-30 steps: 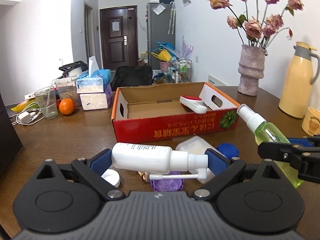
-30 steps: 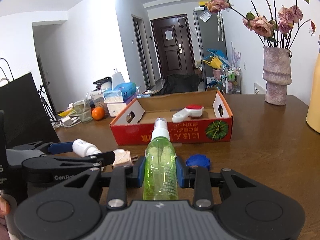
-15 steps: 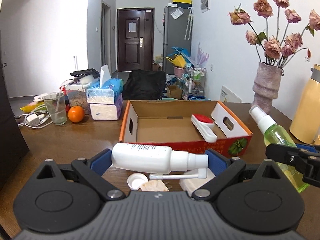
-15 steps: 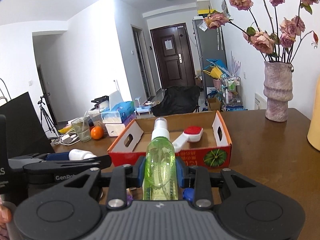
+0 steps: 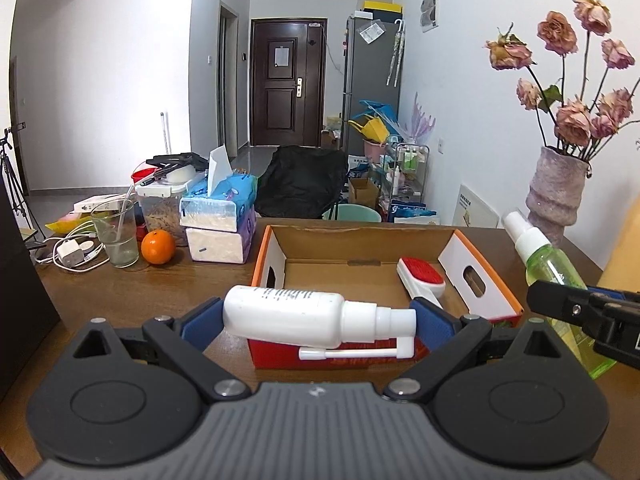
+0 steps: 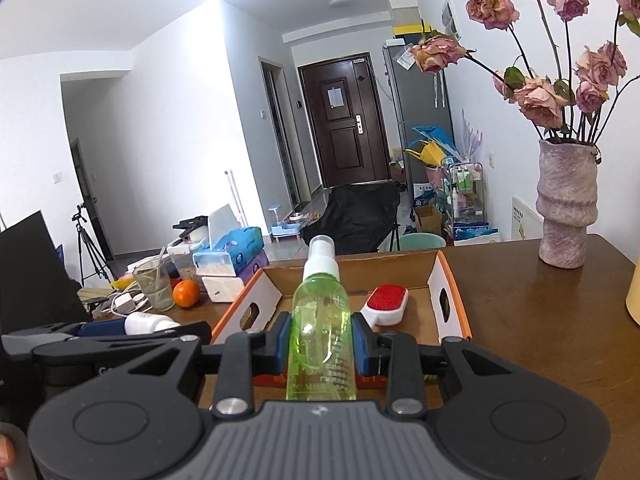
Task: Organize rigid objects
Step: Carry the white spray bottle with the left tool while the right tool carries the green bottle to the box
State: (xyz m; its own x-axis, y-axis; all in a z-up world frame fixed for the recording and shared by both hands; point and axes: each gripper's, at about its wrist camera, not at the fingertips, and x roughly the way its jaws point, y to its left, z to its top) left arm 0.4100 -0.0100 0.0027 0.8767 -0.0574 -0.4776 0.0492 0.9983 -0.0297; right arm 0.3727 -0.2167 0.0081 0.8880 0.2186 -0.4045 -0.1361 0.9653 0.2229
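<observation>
the left gripper (image 5: 318,318) has its jaws clamped on a white spray bottle (image 5: 298,316), held crosswise so the base presses one blue pad and the nozzle end the other; its thin white spout hangs just below the jaws. lying sideways like that, the bottle looks set to be laid flat, not stood up. ahead of the jaws and a little lower sits the open cardboard box (image 5: 478,276), red on the outside with orange edges, clearly the place where the loose things are being gathered.

the right gripper (image 6: 322,344) has its jaws closed on a green spray bottle (image 6: 322,340), gripped across the belly with the white pump head pointing forward, away from the hand, straight toward the box. held along the jaws, it can slide in nose first.

inside the box, beyond both pairs of jaws and toward the right wall, a red and white brush (image 5: 422,278) already lies flat, so the sorting seems underway. both bottles are carried clear of the surface (image 6: 520,320), short of the box's near wall. to the left of the left jaws, an orange (image 5: 158,247), a glass (image 5: 116,236) and tissue packs (image 5: 220,224) stand apart, not in the way.
</observation>
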